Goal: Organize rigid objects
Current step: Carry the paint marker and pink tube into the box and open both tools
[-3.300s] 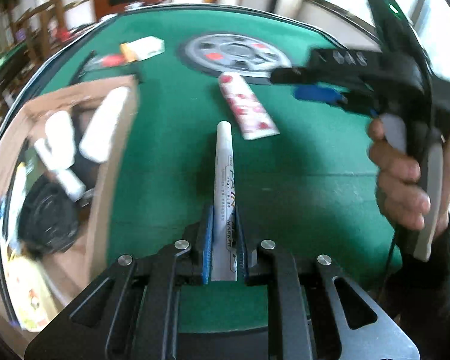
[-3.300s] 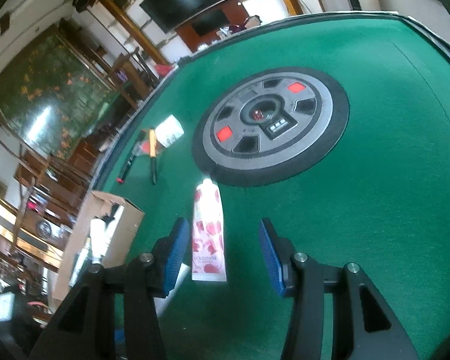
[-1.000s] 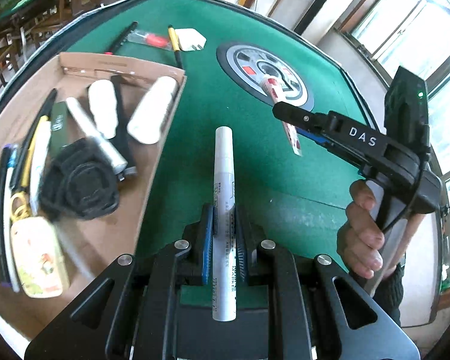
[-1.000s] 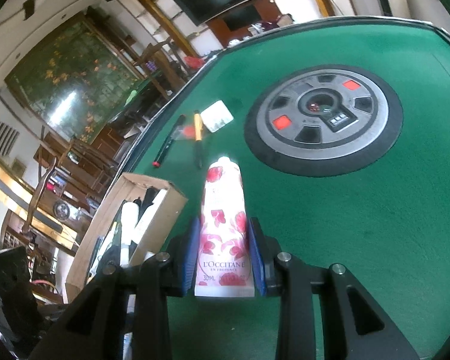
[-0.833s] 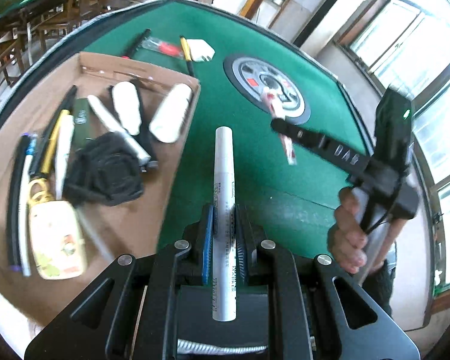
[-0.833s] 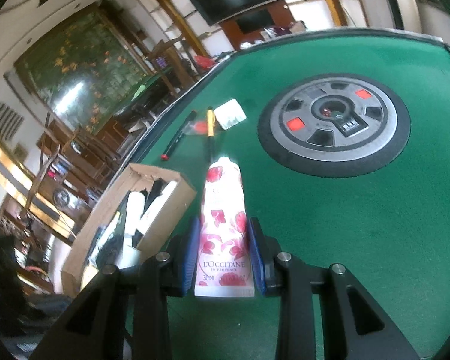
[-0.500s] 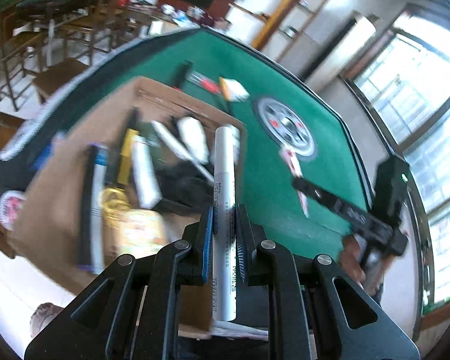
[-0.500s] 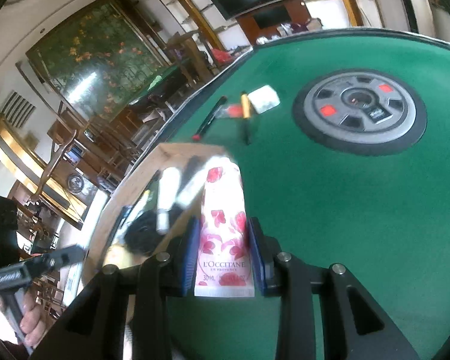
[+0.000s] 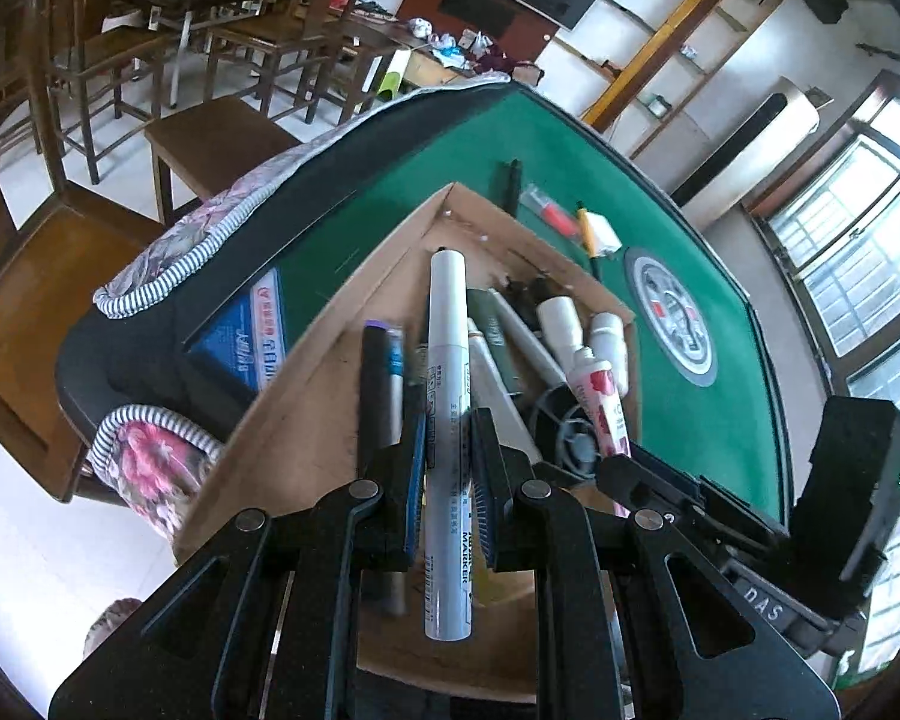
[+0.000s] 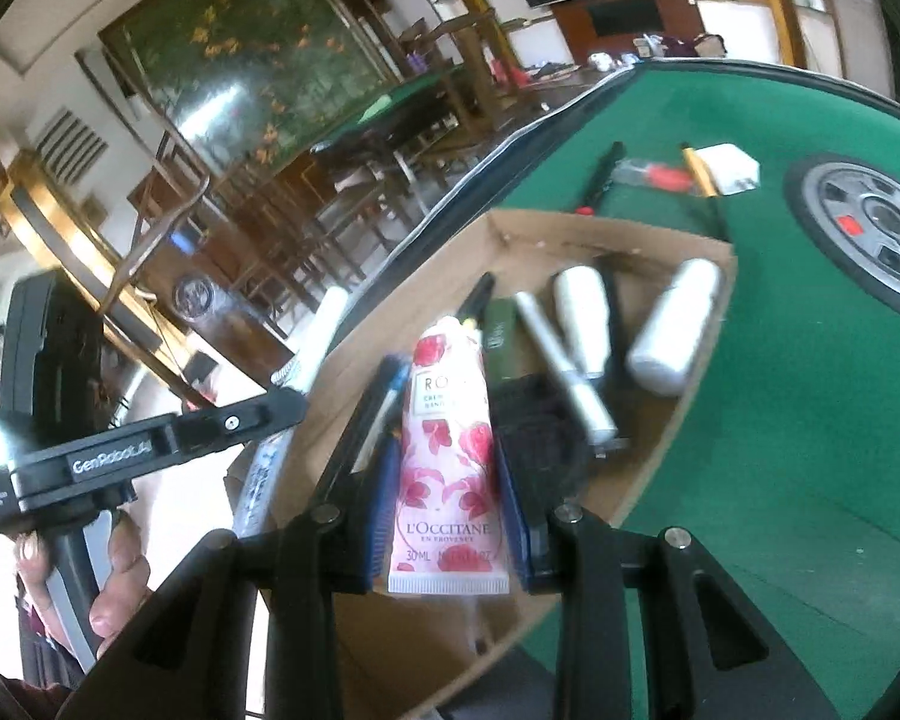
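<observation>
My left gripper (image 9: 447,468) is shut on a white paint marker (image 9: 448,396) and holds it above the cardboard box (image 9: 330,372). My right gripper (image 10: 447,510) is shut on a pink rose-print hand cream tube (image 10: 447,468) and holds it over the same cardboard box (image 10: 648,240). The tube also shows in the left wrist view (image 9: 600,402), and the marker in the right wrist view (image 10: 324,330). The box holds several pens, white tubes and a black round item (image 10: 537,426).
The box sits at the near left corner of the green table (image 10: 810,420). Beyond it lie a black pen (image 10: 600,177), a red-capped item (image 10: 654,174), a yellow pen and a white eraser (image 10: 726,168). A round grey console (image 10: 870,222) is at the table's centre. Chairs stand off the table's left.
Both grippers moved left from the open table to above the box, each keeping its item. The right gripper closed on the tube earlier.
</observation>
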A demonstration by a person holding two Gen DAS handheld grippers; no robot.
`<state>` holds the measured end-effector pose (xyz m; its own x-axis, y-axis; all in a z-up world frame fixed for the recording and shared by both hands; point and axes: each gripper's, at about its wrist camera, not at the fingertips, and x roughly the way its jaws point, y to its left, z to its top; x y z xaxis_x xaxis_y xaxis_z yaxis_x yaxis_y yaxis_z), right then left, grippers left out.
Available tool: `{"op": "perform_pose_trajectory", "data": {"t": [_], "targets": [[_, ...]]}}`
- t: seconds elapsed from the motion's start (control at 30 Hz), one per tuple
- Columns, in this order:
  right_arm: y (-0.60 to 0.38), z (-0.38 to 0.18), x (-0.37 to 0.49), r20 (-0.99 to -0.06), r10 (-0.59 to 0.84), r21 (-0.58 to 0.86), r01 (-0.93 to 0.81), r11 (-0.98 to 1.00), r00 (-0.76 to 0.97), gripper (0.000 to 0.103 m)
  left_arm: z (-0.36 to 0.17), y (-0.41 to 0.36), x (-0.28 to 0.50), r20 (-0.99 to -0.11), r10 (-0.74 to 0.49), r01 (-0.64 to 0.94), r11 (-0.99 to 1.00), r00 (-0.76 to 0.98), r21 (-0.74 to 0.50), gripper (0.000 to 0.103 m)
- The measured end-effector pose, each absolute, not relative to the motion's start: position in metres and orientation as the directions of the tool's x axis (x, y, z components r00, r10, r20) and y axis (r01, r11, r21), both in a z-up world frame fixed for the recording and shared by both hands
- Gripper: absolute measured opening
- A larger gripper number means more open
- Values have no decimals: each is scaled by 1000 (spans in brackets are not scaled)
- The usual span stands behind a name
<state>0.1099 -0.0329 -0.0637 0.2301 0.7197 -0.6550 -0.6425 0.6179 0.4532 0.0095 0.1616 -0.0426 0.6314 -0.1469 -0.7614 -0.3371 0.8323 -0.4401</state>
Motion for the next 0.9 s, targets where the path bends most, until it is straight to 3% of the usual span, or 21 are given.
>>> {"op": "perform_pose_trajectory", "data": {"t": [0.33,0.9], "targets": [[-3,-73,132,-734,610,351,-602,717,298,32,-70,163,27,-794,-171,-338,838,583,-428,14],[11,-77,136,-745,576,312,-588,746,336,33,-82,147,41,-822,-81,-347,880,563,-324,14]]}}
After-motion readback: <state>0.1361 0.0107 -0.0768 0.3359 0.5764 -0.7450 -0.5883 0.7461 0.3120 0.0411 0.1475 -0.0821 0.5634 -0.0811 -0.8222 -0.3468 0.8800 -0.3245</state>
